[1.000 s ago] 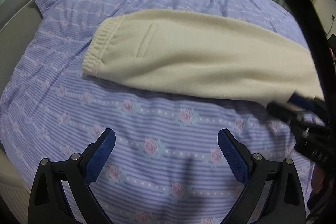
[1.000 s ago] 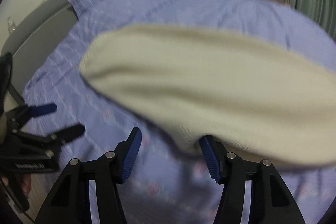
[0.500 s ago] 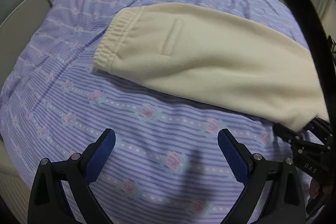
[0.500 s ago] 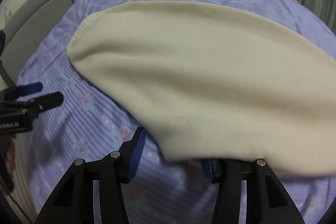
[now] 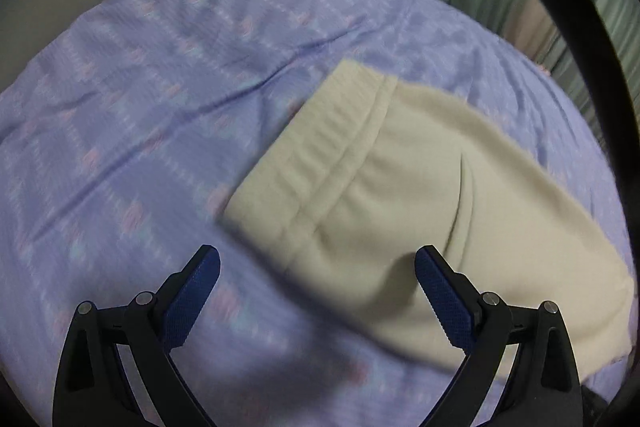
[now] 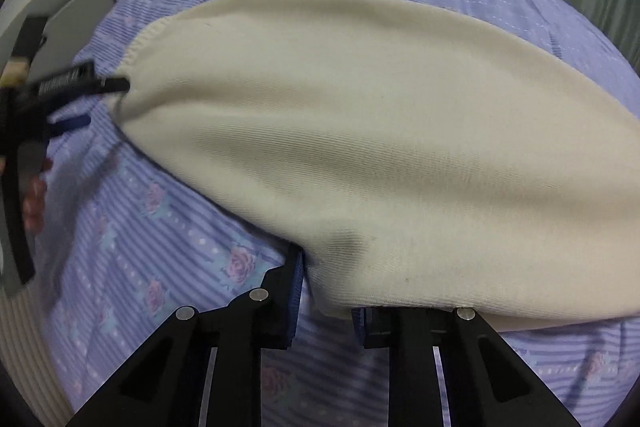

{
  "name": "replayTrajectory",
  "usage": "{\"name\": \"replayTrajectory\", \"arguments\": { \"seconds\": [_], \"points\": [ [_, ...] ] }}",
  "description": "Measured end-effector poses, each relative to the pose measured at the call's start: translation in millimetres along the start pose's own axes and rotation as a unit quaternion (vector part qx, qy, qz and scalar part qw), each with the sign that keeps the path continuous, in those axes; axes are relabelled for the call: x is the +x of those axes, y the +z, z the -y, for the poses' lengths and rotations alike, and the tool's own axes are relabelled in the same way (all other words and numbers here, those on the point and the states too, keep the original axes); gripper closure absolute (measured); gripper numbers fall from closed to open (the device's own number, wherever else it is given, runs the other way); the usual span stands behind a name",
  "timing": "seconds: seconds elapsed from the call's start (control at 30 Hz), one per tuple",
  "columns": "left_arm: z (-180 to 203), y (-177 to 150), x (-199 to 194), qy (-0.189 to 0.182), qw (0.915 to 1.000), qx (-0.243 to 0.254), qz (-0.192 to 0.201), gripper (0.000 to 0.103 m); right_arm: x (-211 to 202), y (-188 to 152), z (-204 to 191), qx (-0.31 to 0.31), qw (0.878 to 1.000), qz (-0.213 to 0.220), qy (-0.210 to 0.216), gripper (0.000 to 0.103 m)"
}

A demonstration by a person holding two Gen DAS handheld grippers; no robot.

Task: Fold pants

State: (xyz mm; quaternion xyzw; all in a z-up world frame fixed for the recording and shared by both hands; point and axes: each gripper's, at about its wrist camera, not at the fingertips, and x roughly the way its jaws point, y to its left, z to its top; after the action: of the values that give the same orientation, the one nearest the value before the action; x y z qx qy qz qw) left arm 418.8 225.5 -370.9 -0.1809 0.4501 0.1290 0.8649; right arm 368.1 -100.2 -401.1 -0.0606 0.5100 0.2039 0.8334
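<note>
Biggest risk imo: the left tongs (image 5: pixel 318 291) are spread wide and hold nothing, straddling the waistband corner of the pants (image 5: pixel 420 211). If they close on only the top layer, the fold goes crooked. The right tongs (image 6: pixel 326 301) are nearly closed, pinching the hem end, and a thin bite like that could slip when lifted. The pants are cream, soft-looking, already doubled leg on leg, lying flat across the middle of the bed (image 5: pixel 160 99), elastic waistband toward its headboard side.
</note>
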Motion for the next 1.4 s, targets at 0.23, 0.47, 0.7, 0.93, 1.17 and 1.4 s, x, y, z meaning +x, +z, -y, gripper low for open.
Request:
{"name": "replayTrajectory", "arguments": {
  "seconds": [0.23, 0.47, 0.7, 0.93, 1.17, 1.4],
  "points": [
    [-1.1, 16.5, 40.2, -0.015, 0.9996, -0.024, 0.007, 0.002, 7.0, 9.0, -7.9, 0.017, 0.999, -0.021, -0.037, 0.080],
    [18.8, 30.2, 21.9, 0.025, 0.9994, 0.007, 0.022, 0.080, 0.8, 17.5, -17.5, 0.015, 0.998, -0.033, -0.051, 0.080],
    [18.4, 29.7, 34.0, 0.065, 0.9954, 0.066, 0.026, 0.076, 2.5, 18.3, -21.2, 0.008, 0.998, -0.041, -0.048, 0.080],
    [9.0, 35.2, 13.3, 0.117, 0.9888, 0.082, 0.043, 0.017, 3.7, 21.5, -24.2, 0.007, 0.997, -0.048, -0.061, 0.066],
    [28.5, 46.2, -73.0, 0.118, 0.9751, 0.159, 0.100, 0.011, -66.9, 34.2, -23.8, 0.039, 0.998, -0.012, -0.051, 0.045],
    [72.0, 61.2, -143.7, 0.003, 0.9514, 0.274, 0.140, 0.001, -155.2, 50.9, -18.6, 0.052, 0.992, 0.069, -0.095, 0.027]
  ]
}}
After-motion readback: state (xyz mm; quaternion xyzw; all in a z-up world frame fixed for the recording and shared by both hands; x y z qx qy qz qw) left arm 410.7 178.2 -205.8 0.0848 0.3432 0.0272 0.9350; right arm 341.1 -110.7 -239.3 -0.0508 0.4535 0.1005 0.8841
